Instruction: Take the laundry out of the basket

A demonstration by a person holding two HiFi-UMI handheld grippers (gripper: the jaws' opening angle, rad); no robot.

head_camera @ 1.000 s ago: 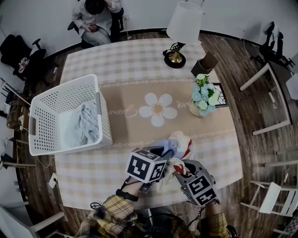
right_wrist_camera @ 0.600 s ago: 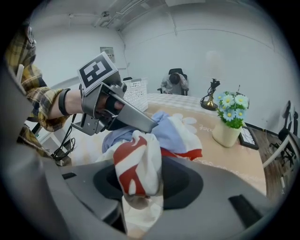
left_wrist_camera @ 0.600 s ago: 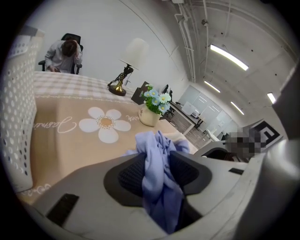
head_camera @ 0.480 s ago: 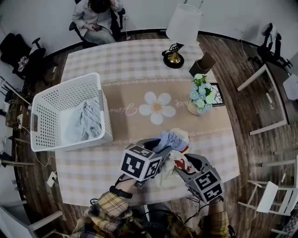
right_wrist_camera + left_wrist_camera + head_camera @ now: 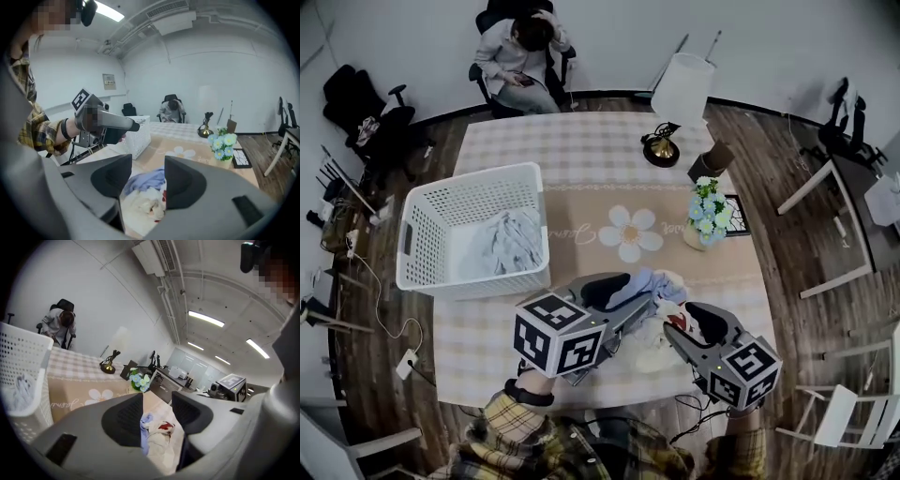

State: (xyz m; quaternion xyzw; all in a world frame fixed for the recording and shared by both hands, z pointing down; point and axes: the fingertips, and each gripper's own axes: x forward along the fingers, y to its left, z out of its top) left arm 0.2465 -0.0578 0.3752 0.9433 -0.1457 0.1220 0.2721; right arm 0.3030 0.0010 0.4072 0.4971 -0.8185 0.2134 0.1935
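The white laundry basket [image 5: 422,211] stands on the table's left side with pale blue laundry [image 5: 508,246] in it. A pile of taken-out clothes [image 5: 660,302], blue, cream and red, lies near the table's front edge. My left gripper [image 5: 623,298] hovers at the pile's left and my right gripper [image 5: 689,326] at its right. Both jaws are opening. In the left gripper view the pile [image 5: 157,432] shows beyond the left gripper [image 5: 157,416], not pressed by the pads. In the right gripper view the right gripper [image 5: 147,180] stands the same way over the pile [image 5: 143,199].
On the checked table [image 5: 600,141] stand a lamp [image 5: 680,89], a brown box [image 5: 713,159] and a vase of blue and white flowers [image 5: 705,211]. A person [image 5: 525,56] sits at the far end. Chairs stand on the wooden floor at the right.
Both grippers' jaws have spread and let go of the clothes, which now lie on the table. The left gripper rose a little. The head view shifted, so everything sits further right.
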